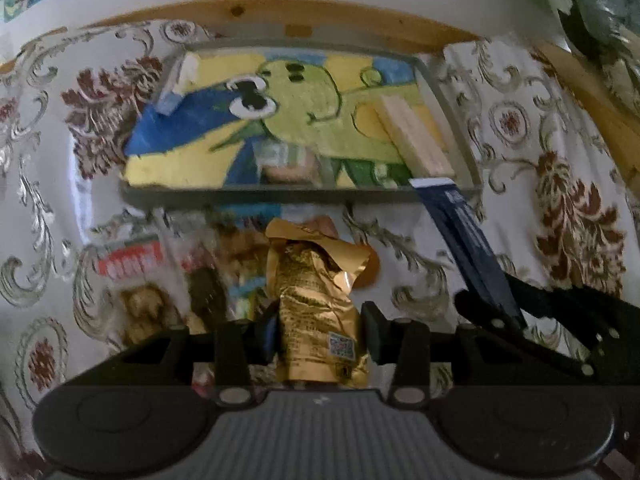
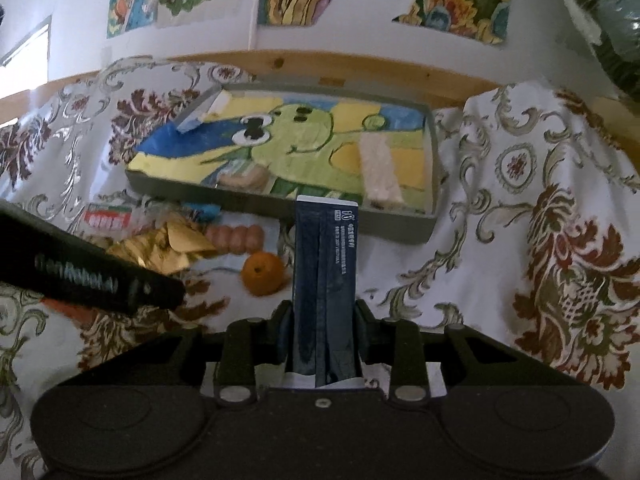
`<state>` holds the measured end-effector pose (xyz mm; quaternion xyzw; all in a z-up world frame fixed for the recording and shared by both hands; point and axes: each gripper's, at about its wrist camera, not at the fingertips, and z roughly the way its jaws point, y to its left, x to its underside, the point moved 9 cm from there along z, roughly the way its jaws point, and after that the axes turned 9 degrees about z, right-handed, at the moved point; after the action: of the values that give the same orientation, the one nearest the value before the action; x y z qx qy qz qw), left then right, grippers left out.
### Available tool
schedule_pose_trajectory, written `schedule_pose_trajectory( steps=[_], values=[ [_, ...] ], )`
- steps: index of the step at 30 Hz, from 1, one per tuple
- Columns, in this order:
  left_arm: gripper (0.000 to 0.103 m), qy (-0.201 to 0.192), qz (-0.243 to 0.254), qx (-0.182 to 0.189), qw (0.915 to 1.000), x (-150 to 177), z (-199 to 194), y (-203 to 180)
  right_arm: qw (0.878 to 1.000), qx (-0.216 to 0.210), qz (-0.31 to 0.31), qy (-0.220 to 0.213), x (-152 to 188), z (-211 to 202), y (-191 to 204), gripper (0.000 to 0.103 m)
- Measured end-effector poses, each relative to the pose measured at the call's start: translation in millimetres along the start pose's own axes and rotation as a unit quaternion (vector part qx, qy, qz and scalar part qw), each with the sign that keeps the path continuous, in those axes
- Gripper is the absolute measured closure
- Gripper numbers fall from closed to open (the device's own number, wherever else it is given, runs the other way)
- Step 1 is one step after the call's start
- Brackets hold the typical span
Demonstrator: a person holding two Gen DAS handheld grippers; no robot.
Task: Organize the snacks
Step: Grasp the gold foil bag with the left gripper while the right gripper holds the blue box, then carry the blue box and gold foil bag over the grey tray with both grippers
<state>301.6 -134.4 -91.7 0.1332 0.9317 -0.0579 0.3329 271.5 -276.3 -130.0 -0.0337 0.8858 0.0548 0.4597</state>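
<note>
So the whole table is covered in a white floral tablecloth (image 2: 520, 208), and at the back sits a grey tray (image 2: 424, 226) with a green cartoon drawing lining its bottom; a pale wafer-looking bar (image 2: 380, 172) lies inside it near the right wall. Just in front of the tray there's a snack pile: a red-and-white packet (image 2: 106, 216), a row of sausages (image 2: 236, 238) and a small orange (image 2: 264, 272). The left gripper (image 1: 320, 334) is clenched around a crinkly gold snack bag (image 1: 316, 304) held above the pile. The right gripper (image 2: 323, 326) is clamped on a dark blue packet (image 2: 326, 276), its tip right at the tray's front edge.
</note>
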Motion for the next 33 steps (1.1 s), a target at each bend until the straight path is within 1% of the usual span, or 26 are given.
schedule_pose_trajectory(
  steps=[5,13,15,18,21,24,29,31,33],
  values=[
    [0.057,-0.015,-0.003,-0.005,0.9999,-16,0,14,1.000,0.009,-0.010,-0.027,-8,-3,-2,0.070],
    [0.057,-0.028,-0.007,-0.005,0.9996,-38,7,34,0.998,0.009,-0.036,-0.048,-18,-5,6,0.070],
    [0.057,-0.034,-0.008,-0.004,0.9994,-46,9,39,0.998,0.005,-0.033,-0.061,-29,-6,9,0.070],
    [0.057,-0.040,-0.016,-0.002,0.9991,-57,13,49,0.996,-0.012,-0.024,-0.083,-50,-6,16,0.070],
    [0.057,-0.047,-0.019,-0.003,0.9987,-74,21,61,0.994,-0.013,-0.038,-0.100,-69,2,25,0.070],
    [0.057,-0.057,-0.013,-0.008,0.9983,-96,32,75,0.993,-0.023,-0.045,-0.106,-93,19,32,0.070],
    [0.057,-0.082,-0.008,-0.025,0.9963,-137,57,97,0.993,-0.033,-0.045,-0.107,-138,63,38,0.070],
    [0.057,-0.085,-0.010,-0.033,0.9958,-149,70,103,0.993,-0.033,-0.043,-0.102,-152,83,39,0.070],
    [0.057,-0.082,-0.019,-0.032,0.9959,-155,84,109,0.994,-0.032,-0.038,-0.093,-164,105,40,0.070]
  ],
)
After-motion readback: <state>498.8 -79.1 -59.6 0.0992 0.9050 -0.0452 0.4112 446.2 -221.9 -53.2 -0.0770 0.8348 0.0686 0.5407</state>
